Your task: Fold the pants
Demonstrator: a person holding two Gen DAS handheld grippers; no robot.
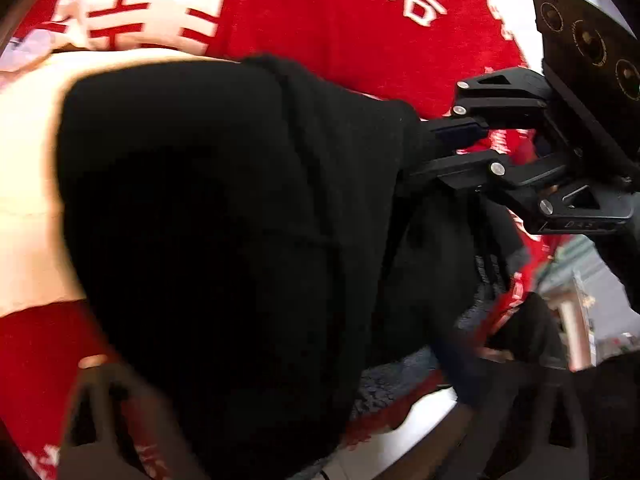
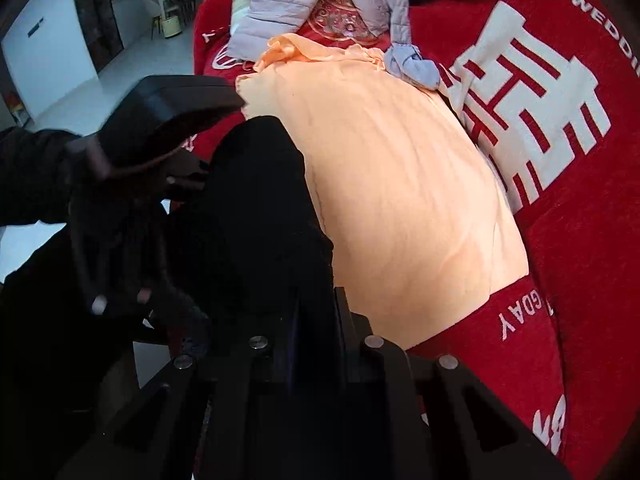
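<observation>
Black pants (image 1: 224, 208): fold in progress. R gripper (image 1: 424, 148) clamped on edge; L gripper (image 2: 172, 176) state unclear. Next: carry edge across.

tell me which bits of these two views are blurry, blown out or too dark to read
Left wrist view: the black pants are a near-featureless dark mass, the peach cloth at the left edge is blown out, and the left tool's own fingers are motion-smeared. Right wrist view: evenly lit and sharp on the red blanket, smeared on the other tool at left; both bend at the edges.
</observation>
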